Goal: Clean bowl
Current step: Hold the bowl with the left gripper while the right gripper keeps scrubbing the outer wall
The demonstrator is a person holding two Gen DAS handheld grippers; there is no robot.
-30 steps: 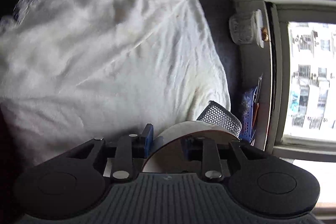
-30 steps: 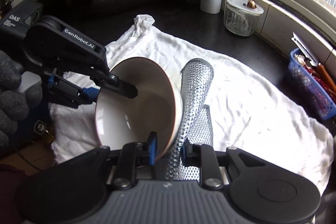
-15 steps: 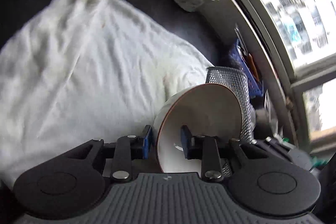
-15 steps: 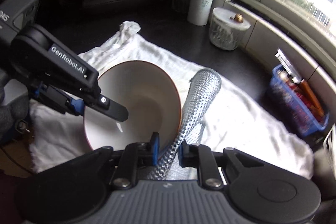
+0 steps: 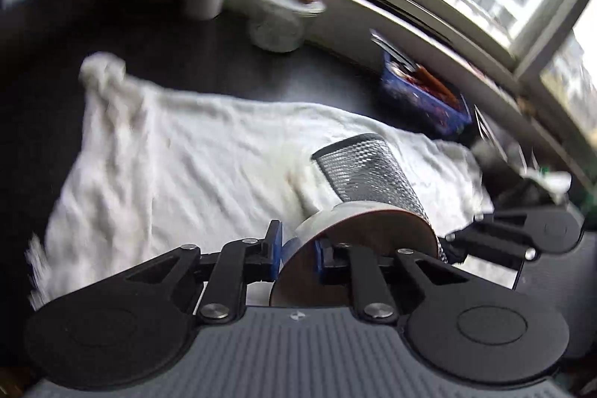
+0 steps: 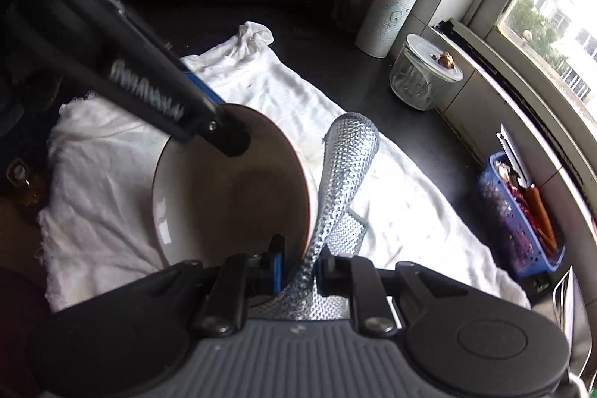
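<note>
A white bowl (image 6: 231, 204) with a brown rim is held tilted on its side above a white towel (image 6: 104, 174). My left gripper (image 5: 297, 248) has the bowl (image 5: 358, 234) wall between its blue pads and its jaws are closing on it; in the right wrist view its black finger (image 6: 224, 137) reaches over the upper rim. My right gripper (image 6: 300, 265) is shut on a silver mesh scrub cloth (image 6: 347, 166), which stands up against the bowl's outer side. The left wrist view shows the cloth (image 5: 365, 170) behind the bowl, with the right gripper (image 5: 522, 237) to the right.
The towel (image 5: 168, 166) covers a dark counter. At the back stand a paper towel roll (image 6: 388, 13) and a lidded glass jar (image 6: 421, 77). A blue basket (image 6: 522, 219) of utensils sits under the window sill on the right. A small bottle (image 6: 22, 181) is at the left edge.
The left gripper has rolled and risen, turning the bowl; its view swung from the towel toward the window. The left finger now sits over the bowl's upper rim. The right gripper has barely moved.
</note>
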